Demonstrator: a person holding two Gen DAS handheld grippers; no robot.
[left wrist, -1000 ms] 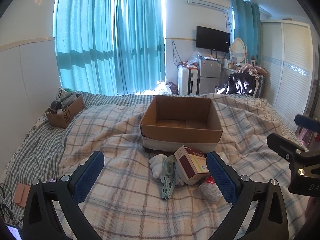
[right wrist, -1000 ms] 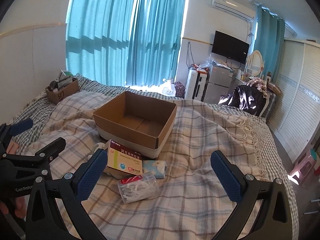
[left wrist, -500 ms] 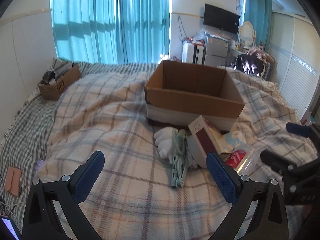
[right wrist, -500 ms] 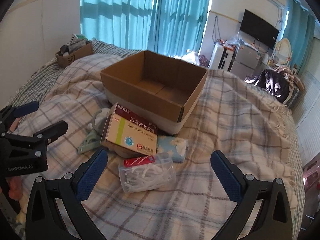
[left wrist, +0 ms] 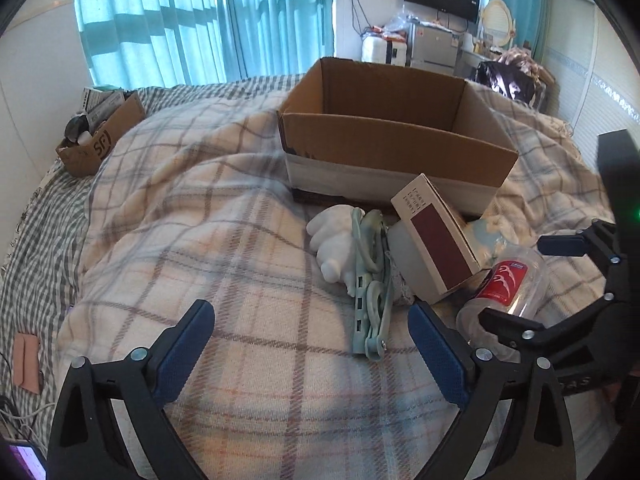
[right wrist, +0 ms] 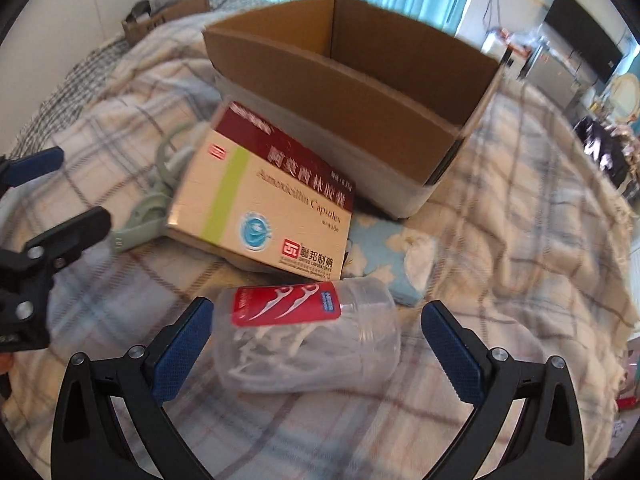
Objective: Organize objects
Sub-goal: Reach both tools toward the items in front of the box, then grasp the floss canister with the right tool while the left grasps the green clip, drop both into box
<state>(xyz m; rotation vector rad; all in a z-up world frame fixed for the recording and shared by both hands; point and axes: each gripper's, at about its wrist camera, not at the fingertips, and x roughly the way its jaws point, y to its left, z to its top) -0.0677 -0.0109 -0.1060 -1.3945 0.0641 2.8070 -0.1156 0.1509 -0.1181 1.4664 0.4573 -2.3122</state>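
An open cardboard box (left wrist: 396,148) (right wrist: 352,88) stands on the plaid blanket. In front of it lie a white glove (left wrist: 332,240), a pale green clip (left wrist: 370,284), a medicine carton (left wrist: 436,236) (right wrist: 268,208), a blue tissue pack (right wrist: 380,256) and a clear floss-pick jar (right wrist: 308,340) (left wrist: 508,284). My right gripper (right wrist: 316,348) is open, its jaws on either side of the jar, apart from it. My left gripper (left wrist: 312,344) is open and empty, low over the blanket just before the green clip.
A small cardboard box (left wrist: 100,136) with clutter sits at the bed's far left by the wall. Blue curtains (left wrist: 200,20), a television and a fridge are behind the bed. A phone (left wrist: 20,464) lies at the lower left.
Both grippers have moved forward and down toward the pile. The right gripper now straddles the floss-pick jar. The left gripper is closer to the green clip.
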